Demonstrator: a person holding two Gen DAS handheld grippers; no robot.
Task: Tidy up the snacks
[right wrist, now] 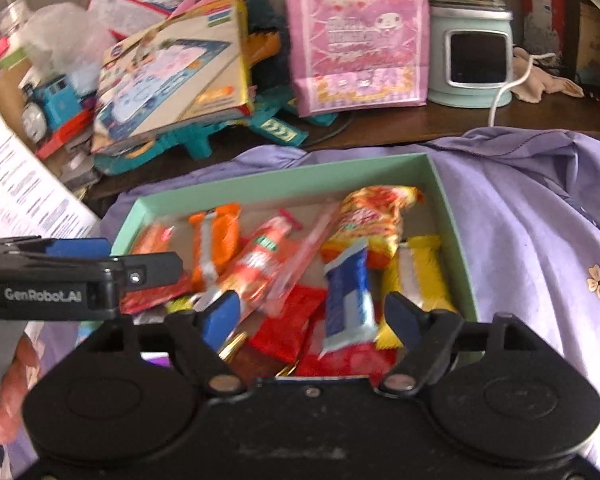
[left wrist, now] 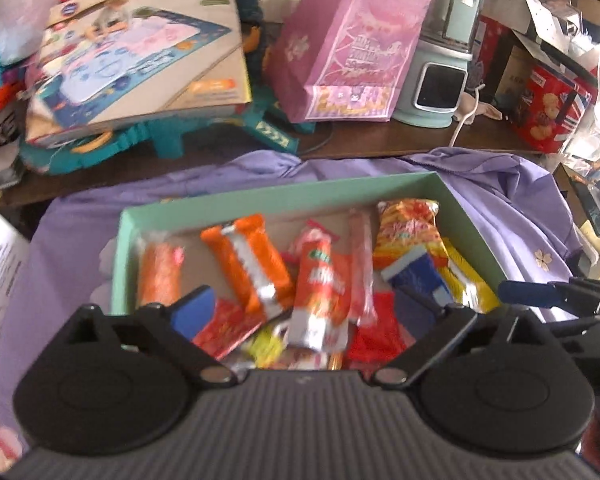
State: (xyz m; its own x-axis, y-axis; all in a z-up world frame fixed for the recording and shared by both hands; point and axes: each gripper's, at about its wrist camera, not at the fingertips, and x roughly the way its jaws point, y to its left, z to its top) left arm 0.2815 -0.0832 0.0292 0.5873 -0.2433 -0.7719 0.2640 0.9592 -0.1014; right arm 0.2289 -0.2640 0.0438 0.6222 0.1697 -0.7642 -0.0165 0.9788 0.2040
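A shallow green box (left wrist: 284, 194) (right wrist: 288, 176) sits on a purple cloth and holds several snack packs: an orange bar (left wrist: 248, 264) (right wrist: 216, 244), a red-orange pack (left wrist: 320, 292) (right wrist: 260, 264), a blue-white bar (left wrist: 416, 276) (right wrist: 348, 296), a yellow bar (left wrist: 468, 280) (right wrist: 416, 272) and a red-yellow noodle bag (left wrist: 408, 232) (right wrist: 372, 220). My left gripper (left wrist: 312, 304) is open and empty above the box's near end. My right gripper (right wrist: 308, 316) is open and empty over the near right part. The left gripper also shows at the left of the right wrist view (right wrist: 112, 264).
The purple cloth (left wrist: 520, 216) (right wrist: 540, 208) covers the near table. Behind stand a pink gift bag (left wrist: 348, 52) (right wrist: 360, 36), a toy box on teal parts (left wrist: 140, 64) (right wrist: 172, 68), a mint appliance (left wrist: 440, 80) (right wrist: 472, 60), a red biscuit tin (left wrist: 548, 108) and papers (right wrist: 24, 188).
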